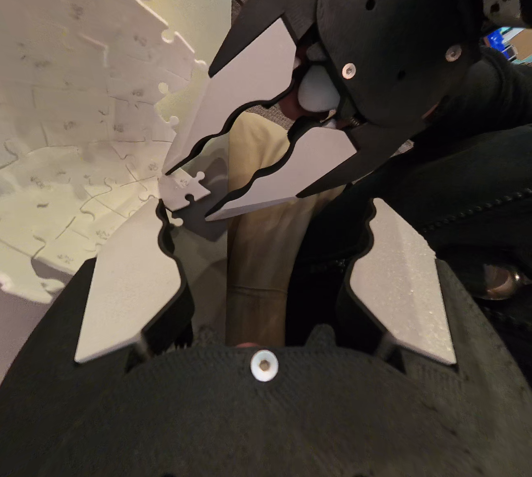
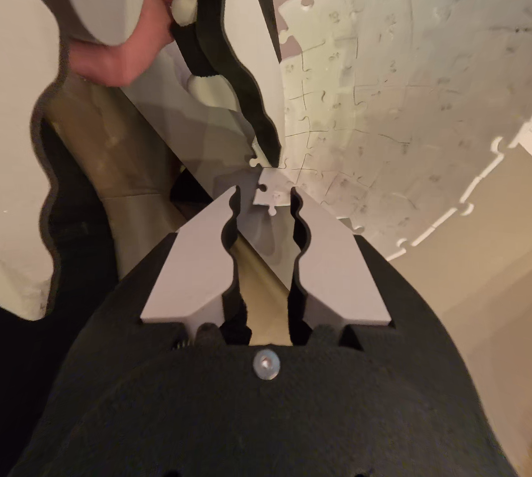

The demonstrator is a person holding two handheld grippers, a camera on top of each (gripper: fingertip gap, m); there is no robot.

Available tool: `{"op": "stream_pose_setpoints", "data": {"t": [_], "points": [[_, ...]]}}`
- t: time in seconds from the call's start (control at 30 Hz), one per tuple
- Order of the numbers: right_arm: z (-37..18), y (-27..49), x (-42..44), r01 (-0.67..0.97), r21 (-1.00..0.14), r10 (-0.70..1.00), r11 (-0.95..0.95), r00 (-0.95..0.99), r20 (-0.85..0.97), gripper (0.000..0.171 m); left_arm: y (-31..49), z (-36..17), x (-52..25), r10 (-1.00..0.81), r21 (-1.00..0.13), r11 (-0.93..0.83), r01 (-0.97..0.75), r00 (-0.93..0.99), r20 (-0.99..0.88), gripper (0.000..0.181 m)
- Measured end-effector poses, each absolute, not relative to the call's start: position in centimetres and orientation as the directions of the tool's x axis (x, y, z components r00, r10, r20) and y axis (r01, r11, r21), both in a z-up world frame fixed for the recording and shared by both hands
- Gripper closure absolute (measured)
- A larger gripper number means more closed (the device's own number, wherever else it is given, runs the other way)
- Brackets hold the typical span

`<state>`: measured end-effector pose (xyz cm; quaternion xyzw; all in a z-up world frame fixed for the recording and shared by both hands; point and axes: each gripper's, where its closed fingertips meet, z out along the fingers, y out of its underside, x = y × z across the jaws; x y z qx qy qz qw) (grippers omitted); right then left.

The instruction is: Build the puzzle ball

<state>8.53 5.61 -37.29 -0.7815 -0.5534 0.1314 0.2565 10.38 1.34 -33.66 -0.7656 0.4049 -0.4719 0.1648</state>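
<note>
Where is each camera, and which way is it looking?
Left wrist view: sits on the left hand-held gripper, looking along its open fingers at the puzzle ball and the right hand-held gripper.
Right wrist view: sits on the right hand-held gripper, facing the puzzle ball; a hand shows.
Both share the loose puzzle piece.

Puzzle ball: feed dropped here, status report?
Both grippers open. Loose piece sits at partly built shell's edge, between right gripper fingertips. Nothing blocking.

Matt white plastic-looking puzzle ball (image 1: 72,106) pieces; rough black printed gripper (image 2: 263,195) bodies, smooth grey pads.
</note>
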Motion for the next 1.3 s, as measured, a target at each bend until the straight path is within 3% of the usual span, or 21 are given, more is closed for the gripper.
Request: {"op": "stream_pose_setpoints", "data": {"t": [0.37,0.63,0.93,1.3], "points": [[-36.5,5.4,8.4,0.791,-0.566,0.937,-0.233,0.339,0.088,0.132,1.5,-33.4,9.9,-0.787,-0.645,-0.606,-0.465,0.232,0.572,0.058],[-33.5,6.2,9.0,0.729,-0.656,0.931,-0.196,0.348,0.109,0.131,1.6,-32.9,9.2,-0.806,-0.665,-0.587,-0.462,0.254,0.535,0.06],[-34.4,6.3,9.0,0.86,-0.495,0.915,0.124,0.094,0.392,0.143,2.2,-33.4,8.2,-0.84,-0.675,-0.542,-0.501,0.313,0.443,0.062],[-26.5,5.6,8.8,0.665,-0.711,0.888,0.229,0.157,0.433,0.143,4.7,-33.0,5.1,-0.826,-0.697,-0.546,-0.464,0.436,0.357,0.064]]}}
